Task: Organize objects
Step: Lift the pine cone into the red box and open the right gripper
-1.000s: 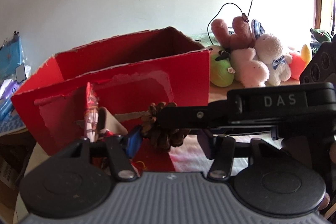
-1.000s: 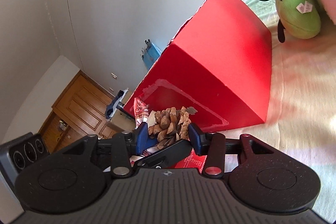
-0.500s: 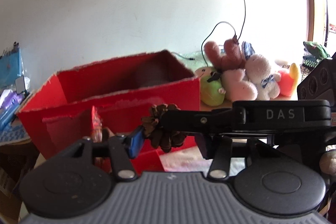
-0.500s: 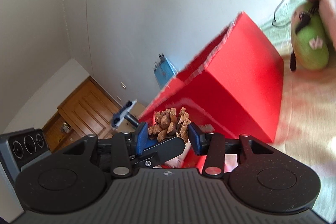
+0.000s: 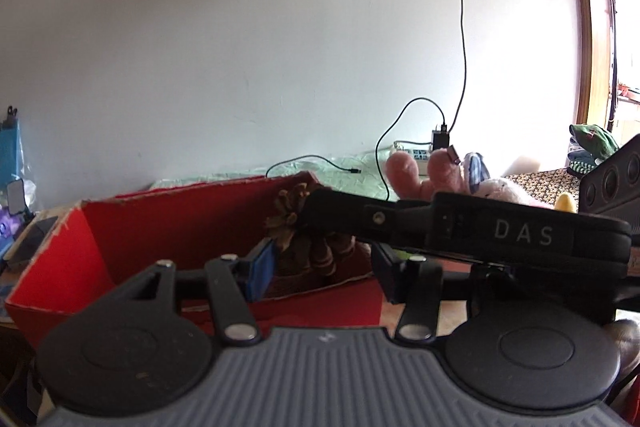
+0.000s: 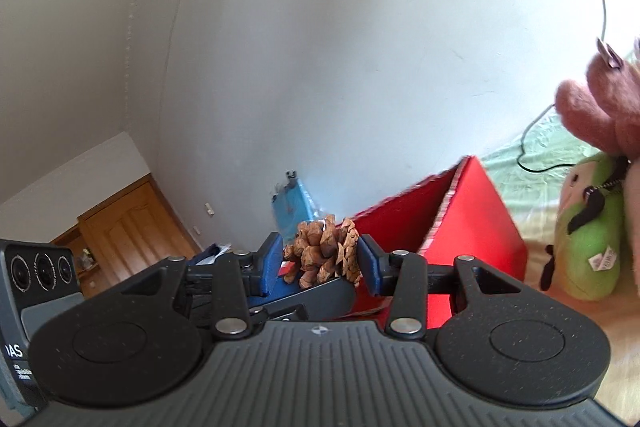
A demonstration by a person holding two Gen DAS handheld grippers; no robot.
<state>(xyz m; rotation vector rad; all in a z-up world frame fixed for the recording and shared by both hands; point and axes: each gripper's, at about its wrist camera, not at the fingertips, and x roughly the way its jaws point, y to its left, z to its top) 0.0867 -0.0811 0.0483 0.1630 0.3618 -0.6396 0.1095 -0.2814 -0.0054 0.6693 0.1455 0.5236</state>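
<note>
Occupying most of both views, a plain white wall (image 5: 200, 47) backs the scene. It meets a second wall at a corner in the right wrist view, where a wooden door (image 6: 132, 219) stands low on the left. A wooden window frame (image 5: 596, 47) bounds the bright right edge of the left wrist view. Below the wall lies a surface under a pale green cloth (image 5: 240, 177); whether it is a bed or a tabletop cannot be told.

An open red cardboard box (image 5: 180, 227) with a torn rim rests on it. To its right sit a pink plush toy (image 5: 404, 175) and a green plush toy (image 6: 592, 247). A black cable (image 5: 463, 27) hangs down the wall to a power strip (image 5: 416, 153).

The right gripper (image 6: 320, 263) clamps a pine cone (image 6: 324, 251) between its blue pads, clear of the surface, at the near side of the box. The left gripper (image 5: 324, 271) has just been closing slightly. The pine cone and a right finger lie between its jaws, and its right pad stands apart from the pine cone.
</note>
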